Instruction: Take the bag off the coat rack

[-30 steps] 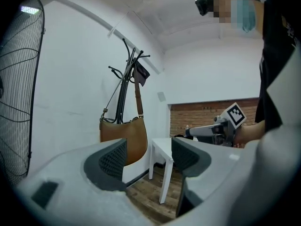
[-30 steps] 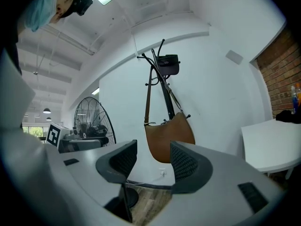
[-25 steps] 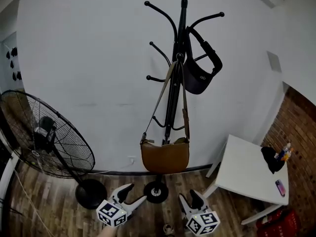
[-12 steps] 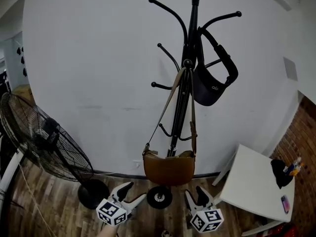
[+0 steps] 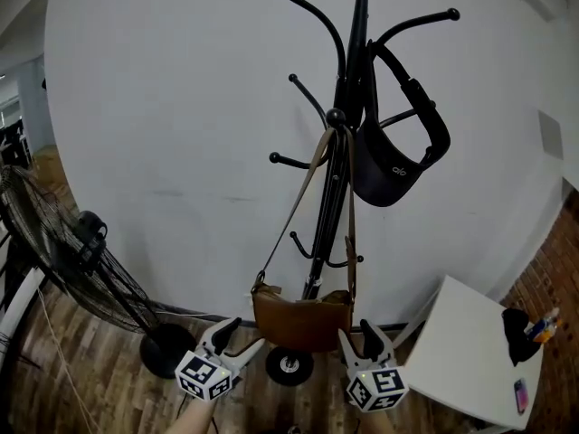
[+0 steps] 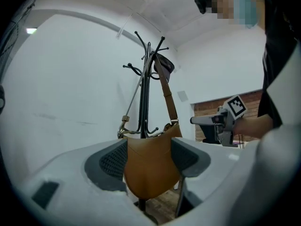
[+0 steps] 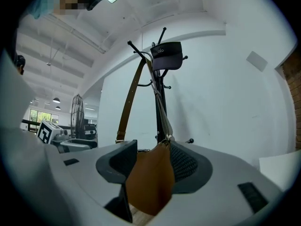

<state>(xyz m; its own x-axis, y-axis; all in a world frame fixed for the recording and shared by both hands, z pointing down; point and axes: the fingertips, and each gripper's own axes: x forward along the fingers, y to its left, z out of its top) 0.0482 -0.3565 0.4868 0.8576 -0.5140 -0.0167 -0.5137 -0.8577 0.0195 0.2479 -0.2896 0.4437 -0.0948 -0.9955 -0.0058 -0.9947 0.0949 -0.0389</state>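
A brown shoulder bag (image 5: 301, 319) hangs by its long strap (image 5: 348, 206) from a hook of the black coat rack (image 5: 351, 80). My left gripper (image 5: 242, 334) is open at the bag's lower left corner. My right gripper (image 5: 357, 333) is open at its lower right corner. In the left gripper view the bag (image 6: 150, 178) fills the gap between the spread jaws of the left gripper (image 6: 149, 154). The right gripper view shows the bag (image 7: 150, 182) edge-on between the parted jaws of the right gripper (image 7: 150, 161). I cannot tell whether any pad touches the bag.
A dark visor cap (image 5: 391, 165) hangs on an upper hook at the right. A standing fan (image 5: 86, 242) is at the left with its base (image 5: 166, 351) near the rack's foot (image 5: 289, 366). A white table (image 5: 466, 351) stands at the right.
The view has closed in on the rack. Both grippers have come up and forward, and their tips now flank the bottom corners of the bag.
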